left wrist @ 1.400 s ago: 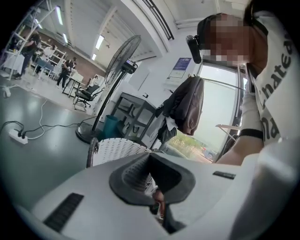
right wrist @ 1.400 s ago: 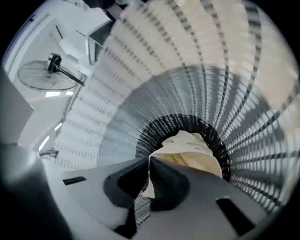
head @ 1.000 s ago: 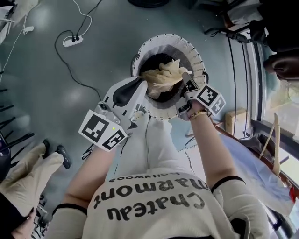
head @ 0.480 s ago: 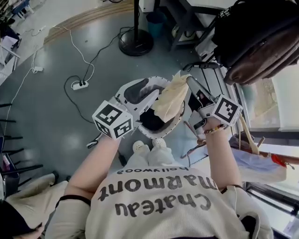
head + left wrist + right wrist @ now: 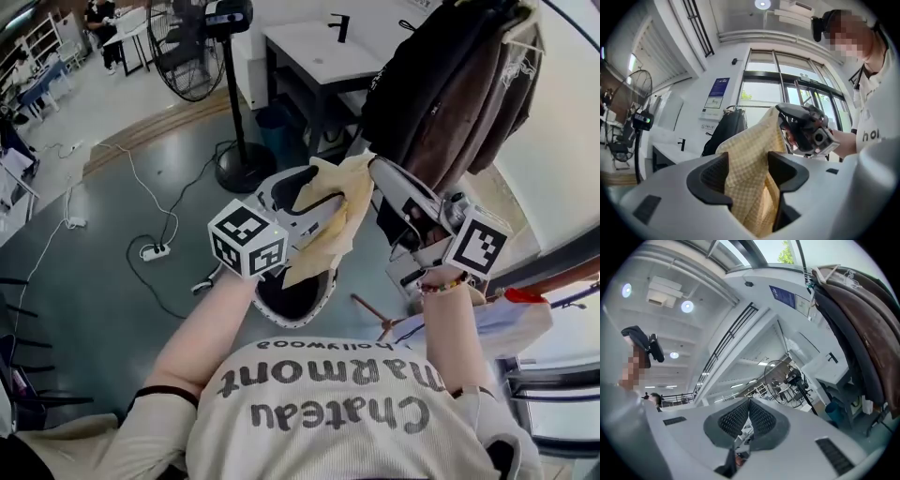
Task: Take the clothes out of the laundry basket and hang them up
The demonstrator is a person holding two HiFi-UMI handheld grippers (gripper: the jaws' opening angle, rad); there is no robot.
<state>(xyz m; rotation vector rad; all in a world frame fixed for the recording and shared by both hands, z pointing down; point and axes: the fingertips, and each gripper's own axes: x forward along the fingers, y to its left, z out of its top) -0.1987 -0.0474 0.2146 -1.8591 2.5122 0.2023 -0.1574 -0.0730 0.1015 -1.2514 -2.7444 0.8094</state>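
The yellow checked cloth hangs in the air at the centre of the head view, lifted clear above the laundry basket and between the two grippers. Its top corner sits at the tip of the right gripper, whose fingers are pressed together. No fabric shows in that gripper's own view, but the other two views place the corner in its pinch. The left gripper has its fingers spread and opening, with the cloth draped loosely between them, not squeezed. The step in hand looks like a re-grip to spread the cloth for hanging. The left fingers would do well to take the top edge well apart from the right pinch, so the cloth opens flat while the right holds firm. The basket, at lower centre, shows only a dark inside; whether more clothes lie in it I cannot tell. Dark clothes hang at the upper right.
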